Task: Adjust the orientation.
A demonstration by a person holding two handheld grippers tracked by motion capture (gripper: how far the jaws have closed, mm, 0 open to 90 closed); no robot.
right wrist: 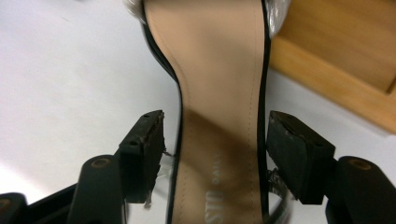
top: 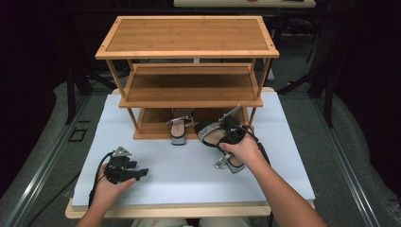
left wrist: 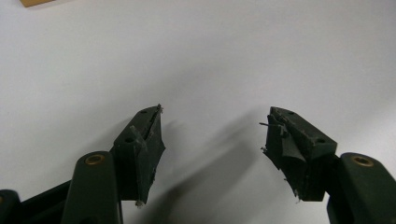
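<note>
A black high-heeled sandal (top: pixel 211 134) with a glittery toe strap lies on the white mat, toe toward the wooden shoe rack (top: pixel 187 35). My right gripper (top: pixel 231 133) is over its middle. In the right gripper view the tan insole (right wrist: pixel 219 84) runs between the jaws of the right gripper (right wrist: pixel 215 122), and the pads (right wrist: pixel 147 140) stand beside the shoe's edges without squeezing it. A second matching sandal (top: pixel 179 128) sits on the rack's bottom shelf. My left gripper (top: pixel 141 173) rests on the mat at the near left, and the left gripper (left wrist: pixel 215 119) is open with nothing between its jaws.
The rack has three bamboo shelves and stands at the far side of the white mat (top: pixel 189 170). The bottom shelf's front edge (right wrist: pixel 336 88) lies just right of the sandal's toe. The mat's near edge (top: pixel 189 201) sits on a wooden tabletop.
</note>
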